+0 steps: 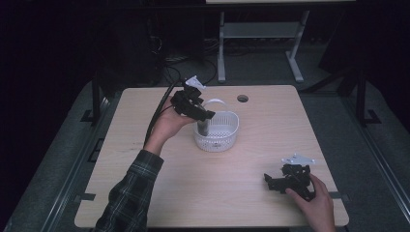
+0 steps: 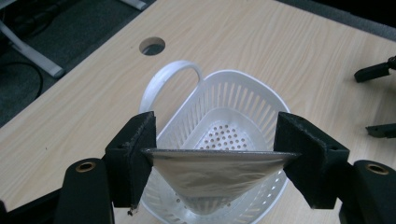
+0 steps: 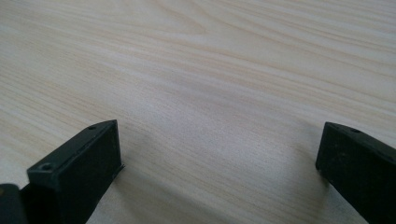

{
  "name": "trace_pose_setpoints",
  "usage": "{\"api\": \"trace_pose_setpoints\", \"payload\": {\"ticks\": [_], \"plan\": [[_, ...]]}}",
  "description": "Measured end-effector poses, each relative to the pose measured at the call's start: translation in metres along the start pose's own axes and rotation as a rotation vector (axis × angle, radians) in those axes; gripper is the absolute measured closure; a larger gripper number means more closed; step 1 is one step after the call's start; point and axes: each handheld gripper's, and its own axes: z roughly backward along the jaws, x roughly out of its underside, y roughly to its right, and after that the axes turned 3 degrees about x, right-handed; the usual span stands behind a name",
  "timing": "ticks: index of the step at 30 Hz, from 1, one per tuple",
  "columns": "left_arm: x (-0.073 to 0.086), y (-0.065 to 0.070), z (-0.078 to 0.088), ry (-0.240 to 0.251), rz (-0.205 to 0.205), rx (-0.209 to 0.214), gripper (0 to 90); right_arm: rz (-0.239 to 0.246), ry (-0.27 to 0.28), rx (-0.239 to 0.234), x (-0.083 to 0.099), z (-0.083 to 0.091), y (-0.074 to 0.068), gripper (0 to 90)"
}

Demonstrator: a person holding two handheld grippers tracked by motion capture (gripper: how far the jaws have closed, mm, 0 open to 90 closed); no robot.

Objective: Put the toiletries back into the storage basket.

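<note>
Nearest to me, the right gripper [image 1: 288, 180] rests low on the front right of the table [image 1: 145, 193], its jaws spread wide with only bare wood grain between them. It is well clear of the work and looks best left parked there.

Farther in, the left gripper [image 1: 199, 112] hangs over the near left rim of the white basket [image 2: 233, 100], which stands around the middle of the table with its looped handle turned away. Its jaws are clamped on a silvery pouch [image 2: 212, 175], pinching it across the wide top edge, so it droops in a funnel shape with its narrow end already down inside the basket.

To my eye the step is lowering the pouch in. It would go well if the hand sinks straight down until the tip meets the perforated floor, keeps the pads clear of the slatted wall, and only then lets go, so the pouch settles rather than tipping over the rim.

Beyond the basket, the cable hole [image 2: 152, 45] sits near the far edge.
</note>
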Motion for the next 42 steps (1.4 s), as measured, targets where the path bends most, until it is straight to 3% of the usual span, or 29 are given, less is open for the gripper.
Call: {"api": "trace_pose_setpoints", "payload": {"ticks": [28,42], "plan": [[0.024,-0.002,-0.030,-0.051,0.019,-0.008,29.6,0.000,0.000,0.000,0.000,0.000,0.000,0.0],[0.033,-0.002,-0.030,-0.060,0.030,-0.005,29.3,0.000,0.000,0.000,0.000,0.000,0.000,0.0]]}}
